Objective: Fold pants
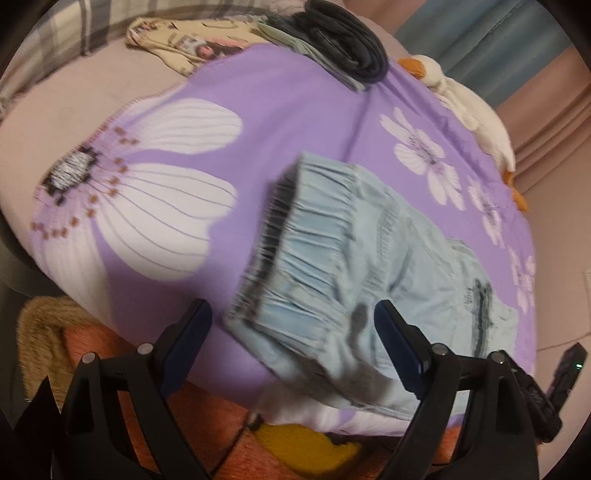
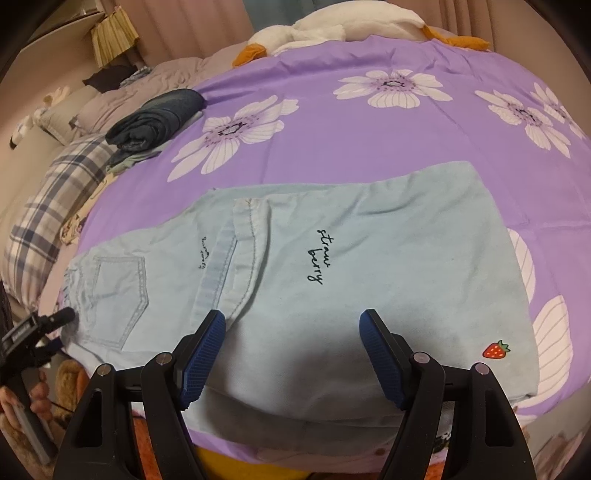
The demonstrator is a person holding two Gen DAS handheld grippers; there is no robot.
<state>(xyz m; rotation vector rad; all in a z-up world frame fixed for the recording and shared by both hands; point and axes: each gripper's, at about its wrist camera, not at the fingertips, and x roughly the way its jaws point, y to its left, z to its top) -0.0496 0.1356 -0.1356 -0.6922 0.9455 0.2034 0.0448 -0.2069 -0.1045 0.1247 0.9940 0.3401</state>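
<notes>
The left gripper [image 1: 291, 314] and right gripper [image 2: 291, 325] are both hanging with ribbed blue pads spread apart, gripping nothing. The soft pale-blue denim pants [image 2: 332, 280] are lying partly folded on the smooth purple flowered sheet [image 2: 332, 125], gathered elastic waistband [image 1: 295, 236] leftward. Beyond, dark folded clothes [image 2: 159, 118] are resting near a white plush goose [image 2: 332, 26].

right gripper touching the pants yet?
Cannot tell. In the right wrist view the open right gripper sits over the light blue pants, casting a shadow on them, but no plain contact or gap shows.
</notes>
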